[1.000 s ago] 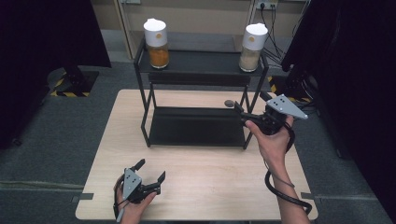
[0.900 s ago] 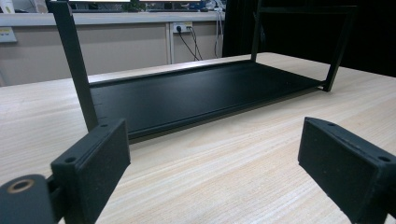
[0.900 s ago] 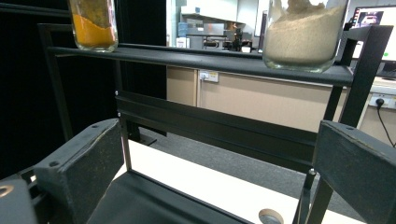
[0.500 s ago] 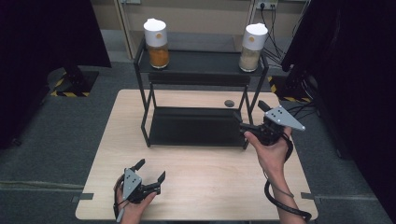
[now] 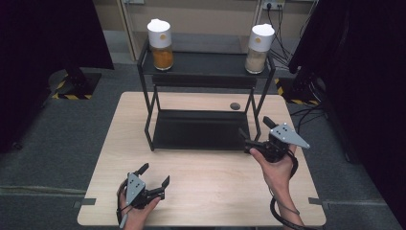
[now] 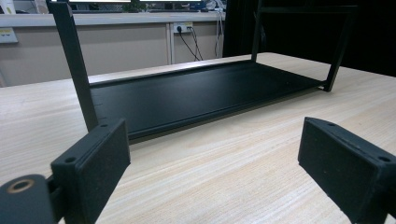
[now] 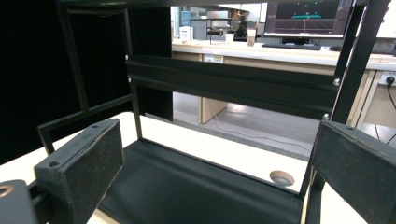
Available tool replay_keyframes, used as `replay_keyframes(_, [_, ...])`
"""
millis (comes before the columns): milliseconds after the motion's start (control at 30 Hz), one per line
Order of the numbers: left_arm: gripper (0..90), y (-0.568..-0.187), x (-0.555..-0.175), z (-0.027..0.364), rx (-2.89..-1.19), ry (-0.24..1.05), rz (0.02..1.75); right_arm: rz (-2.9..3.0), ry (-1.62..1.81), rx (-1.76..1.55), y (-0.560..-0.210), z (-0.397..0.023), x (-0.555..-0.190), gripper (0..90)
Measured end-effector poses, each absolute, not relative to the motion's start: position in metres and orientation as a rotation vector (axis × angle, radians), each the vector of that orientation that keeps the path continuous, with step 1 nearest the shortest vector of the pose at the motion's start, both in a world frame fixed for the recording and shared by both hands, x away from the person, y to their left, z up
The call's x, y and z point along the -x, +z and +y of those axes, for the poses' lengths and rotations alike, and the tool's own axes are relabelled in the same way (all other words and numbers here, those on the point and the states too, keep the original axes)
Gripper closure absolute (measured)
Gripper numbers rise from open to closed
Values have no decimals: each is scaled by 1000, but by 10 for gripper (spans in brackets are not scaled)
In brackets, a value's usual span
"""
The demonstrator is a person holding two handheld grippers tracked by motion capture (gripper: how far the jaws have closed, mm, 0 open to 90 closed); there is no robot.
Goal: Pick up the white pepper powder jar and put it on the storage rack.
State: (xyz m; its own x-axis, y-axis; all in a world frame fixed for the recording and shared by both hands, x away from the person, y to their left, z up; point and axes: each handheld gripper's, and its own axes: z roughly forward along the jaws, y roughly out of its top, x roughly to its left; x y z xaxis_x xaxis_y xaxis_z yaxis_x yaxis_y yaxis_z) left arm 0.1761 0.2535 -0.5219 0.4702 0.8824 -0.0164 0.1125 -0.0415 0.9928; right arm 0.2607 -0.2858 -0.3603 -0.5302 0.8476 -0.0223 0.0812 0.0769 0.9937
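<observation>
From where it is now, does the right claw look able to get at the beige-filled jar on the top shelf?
Probably yes: the right claw is open beside the rack, below the jar, nothing between.

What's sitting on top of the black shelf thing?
On the black rack's top shelf stand two white-capped jars: one with orange filling at the left end, one with pale filling at the right. The caps hide the jars' tops. The lower shelf looks bare.

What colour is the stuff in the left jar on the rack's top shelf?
Orange, under a white lid; the left jar shows it best in the high view.
</observation>
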Motion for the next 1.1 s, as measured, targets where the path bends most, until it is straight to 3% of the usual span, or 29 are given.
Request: replay_keyframes(1100, [84,-522,-176,252,-1496,794,912,1764,1498,-991,-420,-292,-232,24])
